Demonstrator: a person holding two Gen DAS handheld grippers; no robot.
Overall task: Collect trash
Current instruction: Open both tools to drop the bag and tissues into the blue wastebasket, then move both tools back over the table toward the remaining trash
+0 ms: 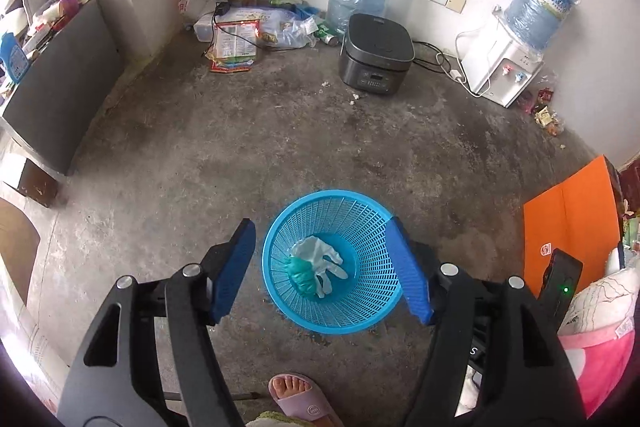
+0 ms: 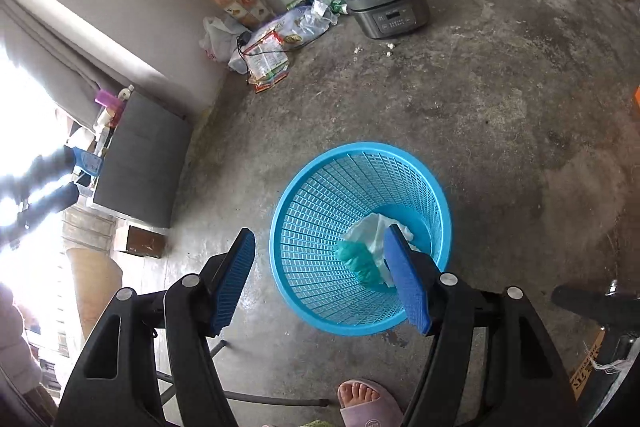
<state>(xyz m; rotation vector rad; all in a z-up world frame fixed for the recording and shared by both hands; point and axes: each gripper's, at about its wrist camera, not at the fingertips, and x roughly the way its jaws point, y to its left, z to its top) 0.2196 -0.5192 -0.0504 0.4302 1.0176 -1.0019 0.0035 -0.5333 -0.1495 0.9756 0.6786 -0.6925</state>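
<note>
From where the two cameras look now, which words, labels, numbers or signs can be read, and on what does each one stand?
"S": white letter on the black part beside the left gripper.
Red and white packet: print too small to read.
Water bottle label: blurred.
Cooker panel: too small.
Orange board logo: unreadable.
Slipper stamp: unreadable.
Cardboard: dark letters, not legible.

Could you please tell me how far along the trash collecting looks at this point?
Done: a white glove and a green wad lie in the blue basket. In hand: nothing; the left gripper and right gripper are open and empty. Left: wrappers by the far wall and scraps near the dispenser.
</note>
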